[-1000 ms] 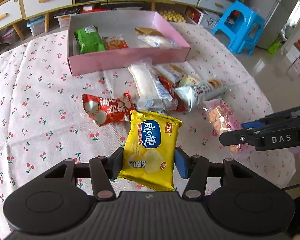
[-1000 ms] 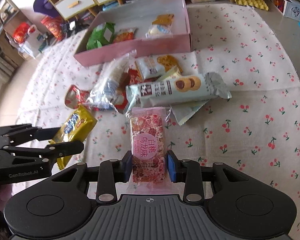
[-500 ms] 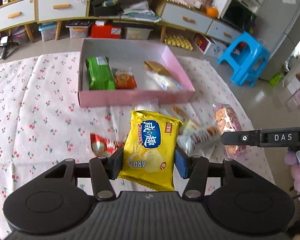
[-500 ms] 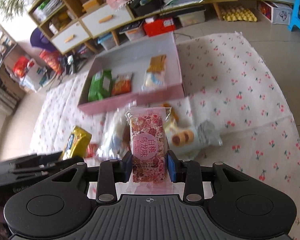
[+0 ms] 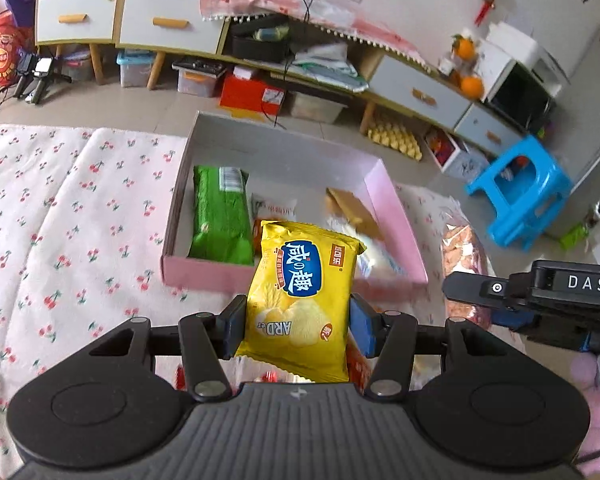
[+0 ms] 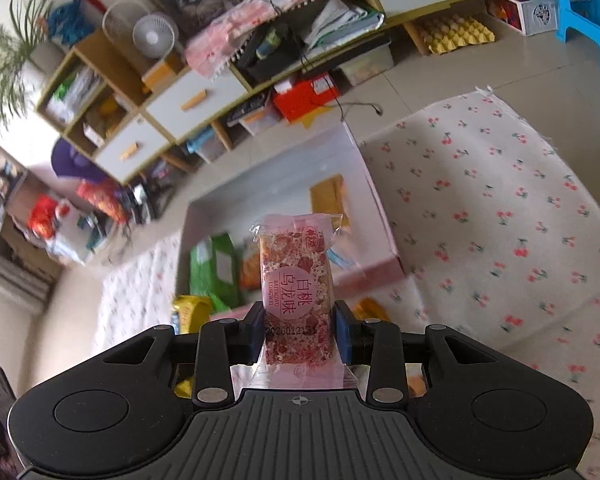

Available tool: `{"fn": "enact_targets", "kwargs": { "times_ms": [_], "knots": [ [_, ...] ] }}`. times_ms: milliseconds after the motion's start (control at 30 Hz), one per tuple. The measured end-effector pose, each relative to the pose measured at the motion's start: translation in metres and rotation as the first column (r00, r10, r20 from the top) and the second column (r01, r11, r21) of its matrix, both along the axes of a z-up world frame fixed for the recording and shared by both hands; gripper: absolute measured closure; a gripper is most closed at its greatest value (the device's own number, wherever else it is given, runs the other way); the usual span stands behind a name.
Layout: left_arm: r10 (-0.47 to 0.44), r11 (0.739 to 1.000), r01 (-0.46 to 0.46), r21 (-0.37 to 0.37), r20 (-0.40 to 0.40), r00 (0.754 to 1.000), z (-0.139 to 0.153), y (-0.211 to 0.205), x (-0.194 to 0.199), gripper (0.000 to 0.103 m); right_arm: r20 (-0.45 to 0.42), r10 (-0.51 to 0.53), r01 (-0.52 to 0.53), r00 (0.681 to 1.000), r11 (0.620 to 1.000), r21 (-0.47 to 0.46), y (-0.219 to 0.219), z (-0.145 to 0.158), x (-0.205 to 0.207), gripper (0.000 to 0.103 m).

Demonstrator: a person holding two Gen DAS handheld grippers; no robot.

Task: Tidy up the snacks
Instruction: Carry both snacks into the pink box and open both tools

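A yellow chip bag [image 5: 300, 300] is clamped between the blue pads of the left gripper [image 5: 296, 326], the jaws being closed partway onto its lower half while the top of the bag stands up ahead of the fingers. Just beyond that gripper, a pink box [image 5: 204, 272] is seen lying on a surface covered with a cherry-print cloth [image 5: 60, 240]. Inside the box, a green packet [image 5: 220, 216] is laid along the side to the left of the gripper, and a brown packet [image 5: 352, 208] is found toward the far right; what lies between them is largely hidden by the held bag. To the right of the left gripper, the right gripper [image 6: 298, 330] is seen side on, with the person's hand [image 5: 596, 392] behind it. By the right gripper, a pink snack bar [image 6: 296, 280] in a clear wrapper is held upright, the jaws being drawn narrowly in against its sides. The box is seen ahead of this gripper too, and the yellow bag is glimpsed low to its left. A blue stool [image 5: 520, 196] is stood on the floor beyond the surface, to the right.
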State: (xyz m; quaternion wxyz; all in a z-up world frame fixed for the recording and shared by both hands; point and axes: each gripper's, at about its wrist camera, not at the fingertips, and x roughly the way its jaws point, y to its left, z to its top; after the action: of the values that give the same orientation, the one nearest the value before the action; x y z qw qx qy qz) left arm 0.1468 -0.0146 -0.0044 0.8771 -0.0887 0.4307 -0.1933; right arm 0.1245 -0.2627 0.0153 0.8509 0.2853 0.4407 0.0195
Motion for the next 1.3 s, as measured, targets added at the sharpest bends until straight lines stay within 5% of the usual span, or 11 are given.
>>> {"fn": "enact_targets", "kwargs": {
  "times_ms": [167, 533, 767, 1033, 1300],
  "knots": [
    [-0.002, 0.999, -0.003, 0.047, 0.097, 0.995, -0.003, -0.011, 0.013, 0.053, 0.017, -0.038, 0.038, 0.999, 0.999, 0.014, -0.002, -0.013, 0.021, 0.070],
    [-0.041, 0.989, 0.021, 0.149, 0.129, 0.991, -0.004, -0.037, 0.065, 0.054, 0.025, 0.000, -0.002, 1.000, 0.995, 0.102, 0.001, -0.046, 0.080, 0.069],
    [-0.011, 0.988, -0.006, 0.157, 0.104, 0.995, -0.019, -0.035, 0.093, 0.054, 0.026, 0.015, -0.018, 1.000, 0.992, 0.122, -0.006, -0.071, 0.099, 0.069],
    [-0.005, 0.981, -0.020, 0.191, 0.126, 0.992, -0.021, -0.045, 0.106, 0.054, 0.055, -0.035, 0.036, 0.998, 0.999, -0.033, -0.007, -0.077, 0.111, 0.069],
    [0.031, 0.990, -0.045, 0.132, 0.104, 0.994, -0.022, -0.040, 0.113, 0.052, 0.080, -0.076, 0.073, 0.994, 0.997, 0.039, -0.023, -0.079, 0.110, 0.066]
  ]
}}
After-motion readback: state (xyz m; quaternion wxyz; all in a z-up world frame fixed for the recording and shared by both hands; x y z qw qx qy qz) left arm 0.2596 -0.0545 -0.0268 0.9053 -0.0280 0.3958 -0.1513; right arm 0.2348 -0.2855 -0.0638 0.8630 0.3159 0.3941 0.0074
